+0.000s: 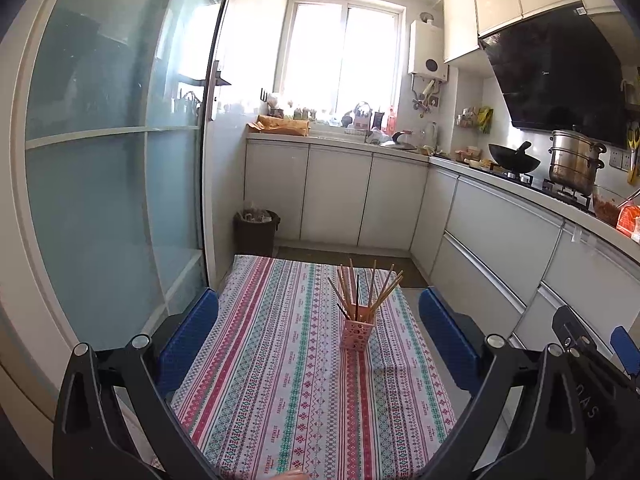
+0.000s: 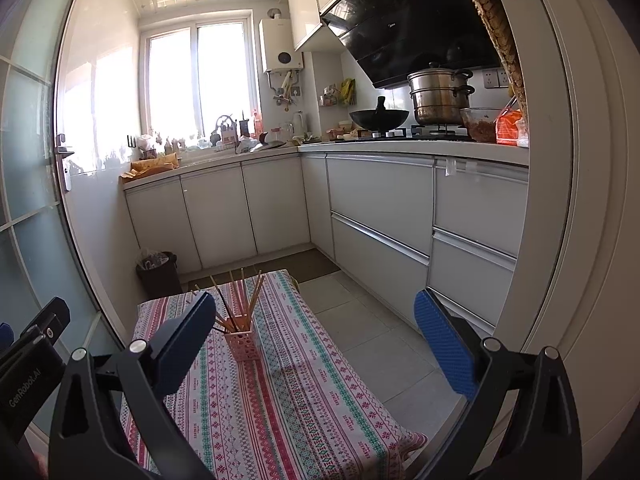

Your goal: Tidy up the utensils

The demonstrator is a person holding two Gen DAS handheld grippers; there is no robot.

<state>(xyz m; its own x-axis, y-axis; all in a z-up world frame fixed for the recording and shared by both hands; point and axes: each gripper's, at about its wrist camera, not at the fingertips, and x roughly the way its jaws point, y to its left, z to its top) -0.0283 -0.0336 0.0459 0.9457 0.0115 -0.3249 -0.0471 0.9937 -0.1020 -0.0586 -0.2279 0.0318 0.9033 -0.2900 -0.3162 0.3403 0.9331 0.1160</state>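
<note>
A pink perforated holder stands on a low table with a striped patterned cloth. Several wooden chopsticks and a dark one stand in it, fanned out. The holder also shows in the right wrist view, with chopsticks. My left gripper is open and empty, held above the table's near end, well short of the holder. My right gripper is open and empty, to the right of the holder and above the table's right edge.
Glass sliding door on the left. White kitchen cabinets run along the back and right, with a wok and a steel pot on the stove. A dark bin stands behind the table. Tiled floor lies right of the table.
</note>
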